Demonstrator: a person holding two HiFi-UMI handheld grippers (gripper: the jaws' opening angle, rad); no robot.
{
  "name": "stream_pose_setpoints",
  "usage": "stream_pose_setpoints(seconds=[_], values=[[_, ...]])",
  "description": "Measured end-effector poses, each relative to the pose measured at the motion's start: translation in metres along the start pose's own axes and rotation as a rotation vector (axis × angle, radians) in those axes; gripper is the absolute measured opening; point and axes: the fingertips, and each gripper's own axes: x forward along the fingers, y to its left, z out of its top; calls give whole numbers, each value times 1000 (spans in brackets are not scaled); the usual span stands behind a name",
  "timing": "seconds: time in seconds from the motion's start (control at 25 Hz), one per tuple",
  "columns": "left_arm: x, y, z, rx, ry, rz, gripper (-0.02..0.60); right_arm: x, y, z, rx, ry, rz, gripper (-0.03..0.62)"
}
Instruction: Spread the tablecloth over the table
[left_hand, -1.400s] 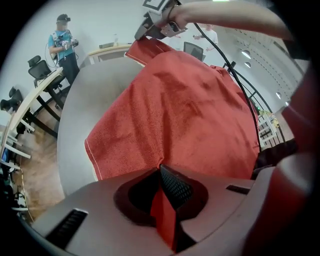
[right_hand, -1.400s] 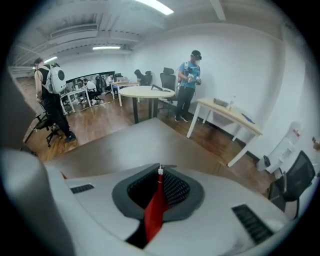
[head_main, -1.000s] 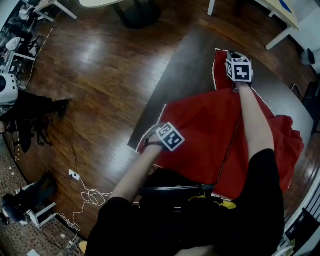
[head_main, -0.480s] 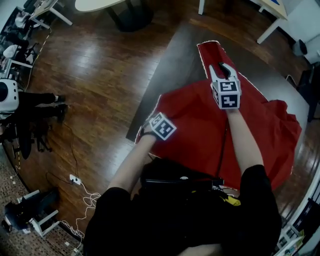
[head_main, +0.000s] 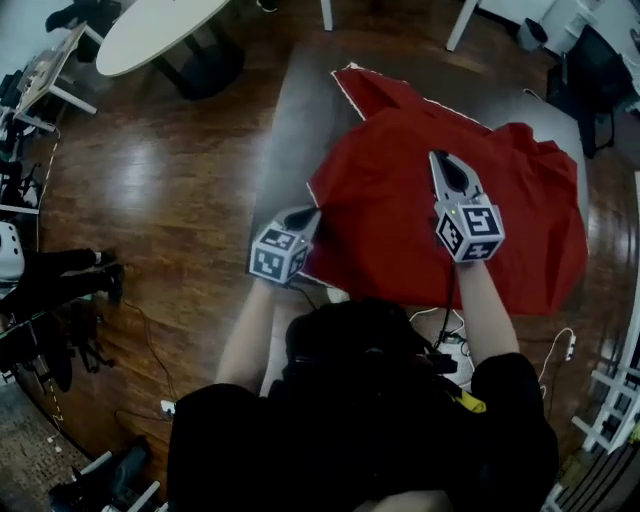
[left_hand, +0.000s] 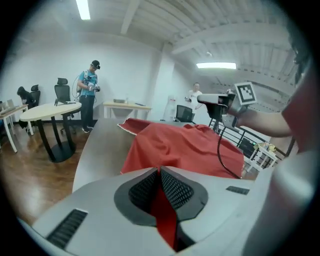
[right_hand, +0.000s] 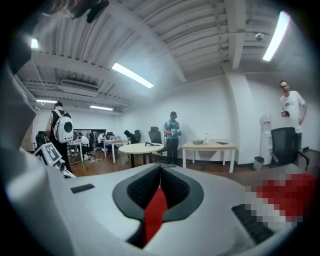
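The red tablecloth (head_main: 390, 215) lies rumpled over the near and right part of the dark table (head_main: 290, 110), one white-edged corner (head_main: 350, 75) reaching to the far side. My left gripper (head_main: 308, 212) is at the cloth's left edge, shut on a fold of it; the left gripper view shows red fabric (left_hand: 162, 210) pinched between the pads. My right gripper (head_main: 440, 158) is raised over the cloth's middle. Its jaws have just been closing, and a strip of red cloth (right_hand: 155, 210) sits between the pads.
A white oval table (head_main: 160, 30) stands to the far left on the wood floor. A black cable (head_main: 447, 300) runs back from the right gripper. Bare tabletop (left_hand: 100, 145) lies left of the cloth. People stand by desks in the background (left_hand: 89, 95) (right_hand: 172, 132).
The right gripper left the cloth's far corner and came back toward me over the cloth's middle. The left gripper rose with the cloth's edge. The cloth now lies more bunched.
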Motion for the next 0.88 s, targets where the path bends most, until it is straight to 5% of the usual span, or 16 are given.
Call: stream_pose_setpoints(seconds=[0.08,0.16,0.2,0.44,0.6,0.88], values=[[-12,3,4,2,-50,11,38,-40,-6,-3,22,-32,-39,8],[-25,3,7,-20,-85,25,180,-76,-9,-6,35,-55,-75,8],[-33,2,10,-38,-120,33,186,-90,-9,-7,36,-66,-90,8],[-100,-20,55,-98,-444,105,2,-126,20,3,100,-151,-47,8],[-153,-33,68,-92,-575,159,2,-122,70,4,97,-175,60,8],[-229,-10,42,-64,-665,242,2,-120,170,-16,47,-156,183,8]])
